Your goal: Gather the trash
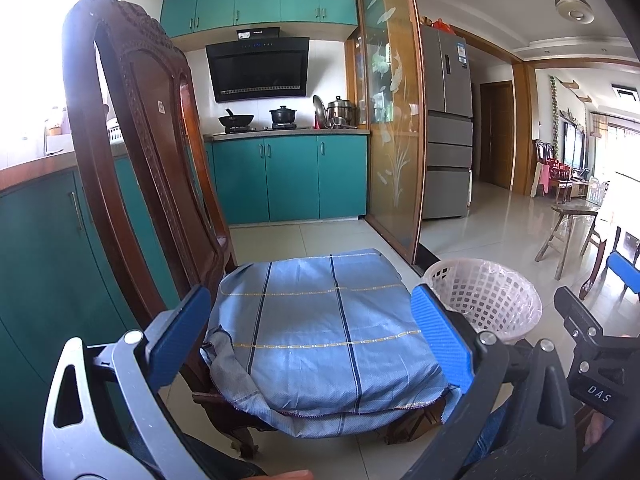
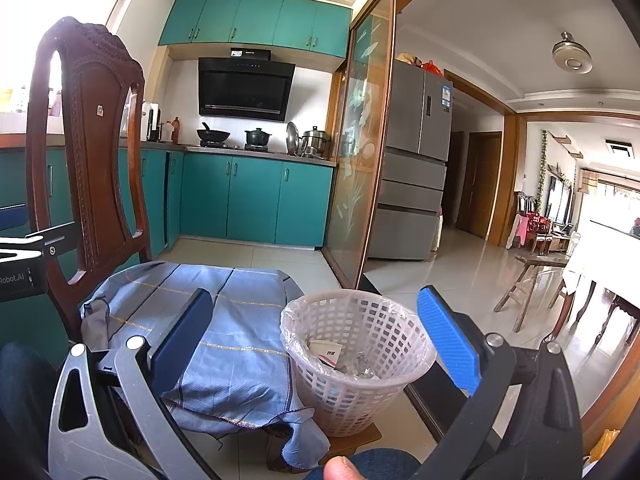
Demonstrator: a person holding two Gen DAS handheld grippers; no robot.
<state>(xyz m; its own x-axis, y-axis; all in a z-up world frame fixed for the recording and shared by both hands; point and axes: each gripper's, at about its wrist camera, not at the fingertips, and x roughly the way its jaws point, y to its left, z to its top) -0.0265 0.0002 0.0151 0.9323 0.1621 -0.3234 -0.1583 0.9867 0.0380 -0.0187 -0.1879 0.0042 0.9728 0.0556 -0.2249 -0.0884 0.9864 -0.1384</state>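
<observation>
We see the pink lattice wastebasket [image 2: 356,364] upright on the floor beside the chair, clear liner inside, paper scraps [image 2: 330,354] at bottom.

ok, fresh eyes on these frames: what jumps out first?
The carved wooden chair in the foreground, its seat draped in a blue plaid cloth. Just right of it on the floor stands a white lattice wastebasket with a clear liner and some trash already inside. Both tools, left and right, hang open and empty, with teal kitchen cabinets behind.
</observation>
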